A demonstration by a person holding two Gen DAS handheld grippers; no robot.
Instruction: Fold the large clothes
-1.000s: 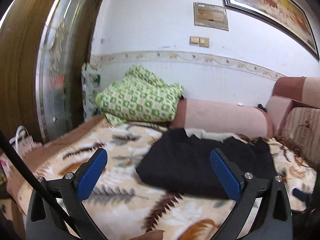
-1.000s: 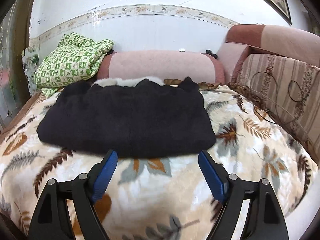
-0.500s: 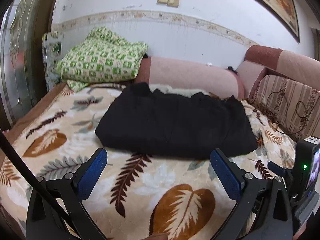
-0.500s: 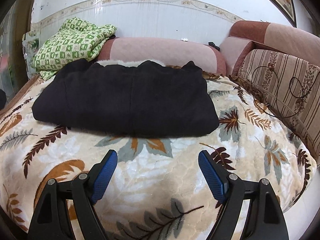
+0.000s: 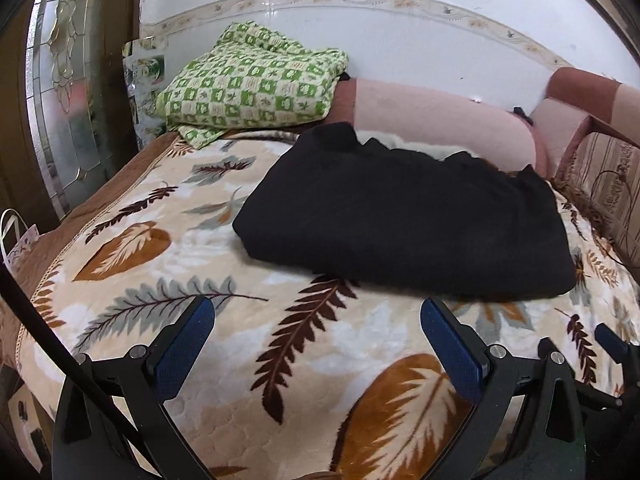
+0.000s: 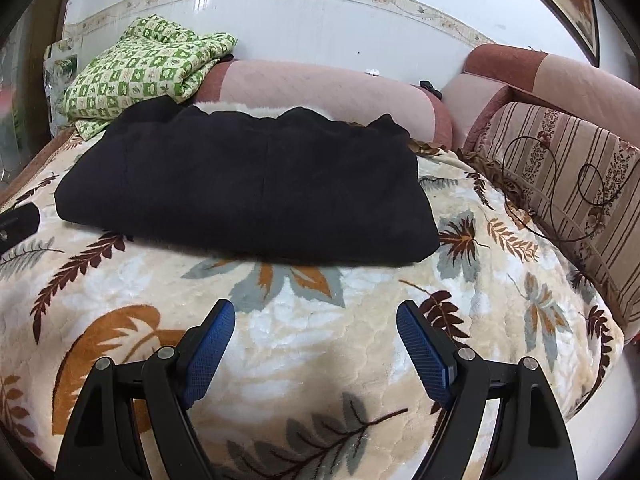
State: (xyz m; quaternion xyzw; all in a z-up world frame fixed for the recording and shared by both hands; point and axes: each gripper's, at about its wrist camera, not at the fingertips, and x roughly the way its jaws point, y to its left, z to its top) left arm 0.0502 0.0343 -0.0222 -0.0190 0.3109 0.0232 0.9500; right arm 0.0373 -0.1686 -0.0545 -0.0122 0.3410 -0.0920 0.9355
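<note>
A black garment (image 5: 404,216) lies folded into a thick rectangle on the leaf-patterned blanket (image 5: 248,360); it also shows in the right wrist view (image 6: 248,188). White fleece lining peeks out at its far edge. My left gripper (image 5: 316,328) is open and empty, hovering over the blanket a little short of the garment's near edge. My right gripper (image 6: 314,334) is open and empty, also short of the near edge. A piece of the left gripper (image 6: 16,224) shows at the left edge of the right wrist view.
A green checked quilt (image 5: 252,84) is piled at the back left on a pink bolster (image 5: 440,124). A striped cushion (image 6: 568,184) with a thin black cable lines the right side. A glass door (image 5: 68,92) stands at left.
Both grippers have pulled back from the garment toward the blanket's near side. The left wrist view swung right and down from the door and wall onto the bed. The garment has not moved.
</note>
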